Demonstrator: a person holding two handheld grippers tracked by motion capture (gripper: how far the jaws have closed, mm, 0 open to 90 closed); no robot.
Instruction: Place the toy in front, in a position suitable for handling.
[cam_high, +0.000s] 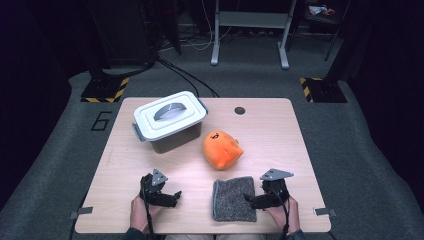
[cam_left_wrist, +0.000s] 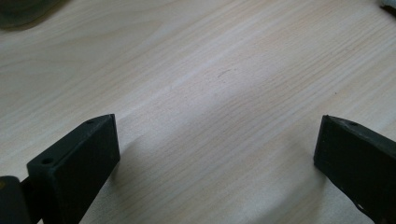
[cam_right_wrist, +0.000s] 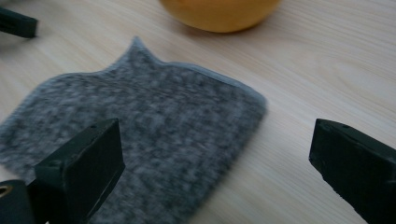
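Observation:
A grey folded cloth (cam_high: 234, 199) lies flat near the table's front edge, right of centre; in the right gripper view the cloth (cam_right_wrist: 140, 135) spreads under and ahead of the jaws. My right gripper (cam_high: 248, 199) stands open at the cloth's right edge, one jaw over the cloth, the other over bare wood. An orange plush toy (cam_high: 221, 149) rests just behind the cloth, its lower part (cam_right_wrist: 219, 13) at the top of the right gripper view. My left gripper (cam_high: 176, 196) is open over bare tabletop (cam_left_wrist: 219, 93), left of the cloth, holding nothing.
A grey plastic box with a white lid and handle (cam_high: 169, 120) sits at the back left of the wooden table (cam_high: 270, 130). A small dark hole (cam_high: 240, 110) marks the table's far side. Carpeted floor and stands surround the table.

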